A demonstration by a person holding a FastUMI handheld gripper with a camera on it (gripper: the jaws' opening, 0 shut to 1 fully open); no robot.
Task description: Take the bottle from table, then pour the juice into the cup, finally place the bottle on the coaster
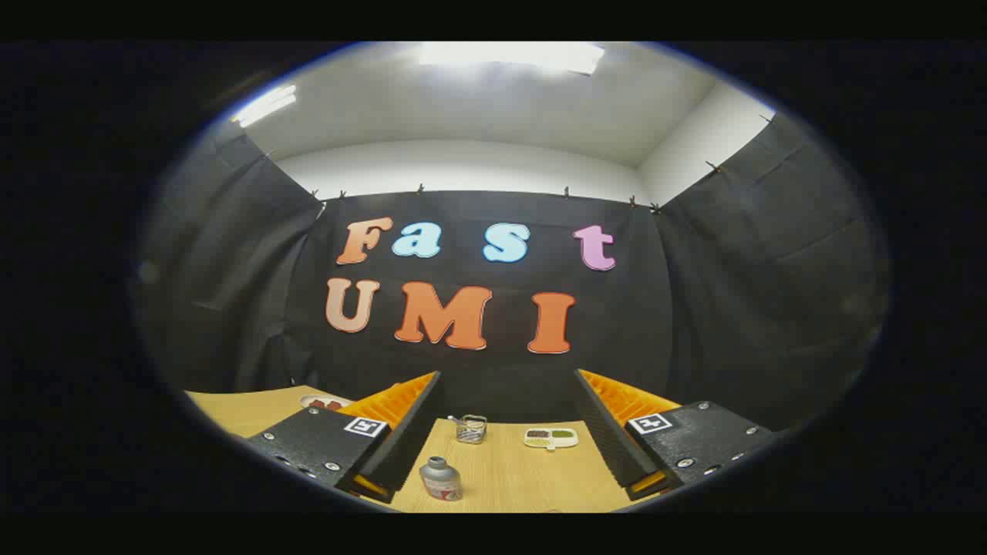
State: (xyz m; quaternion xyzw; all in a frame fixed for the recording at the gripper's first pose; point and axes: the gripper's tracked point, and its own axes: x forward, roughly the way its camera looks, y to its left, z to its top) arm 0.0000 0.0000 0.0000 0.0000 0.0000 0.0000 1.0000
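A small silver bottle (440, 479) with a grey cap and a red-and-white label stands upright on the wooden table (517, 470), between my fingers and nearer the left one. My gripper (507, 385) is open, its fingers spread wide above the table with nothing held. Beyond the bottle stands a clear glass cup (471, 428), near the table's far edge. To the right of the cup lies a pale flat dish (550, 438) with dark and green patches; I cannot tell if it is the coaster.
A small white plate (323, 402) with reddish bits sits at the far left of the table, beyond the left finger. Black cloth walls close in the booth on three sides right behind the table's far edge.
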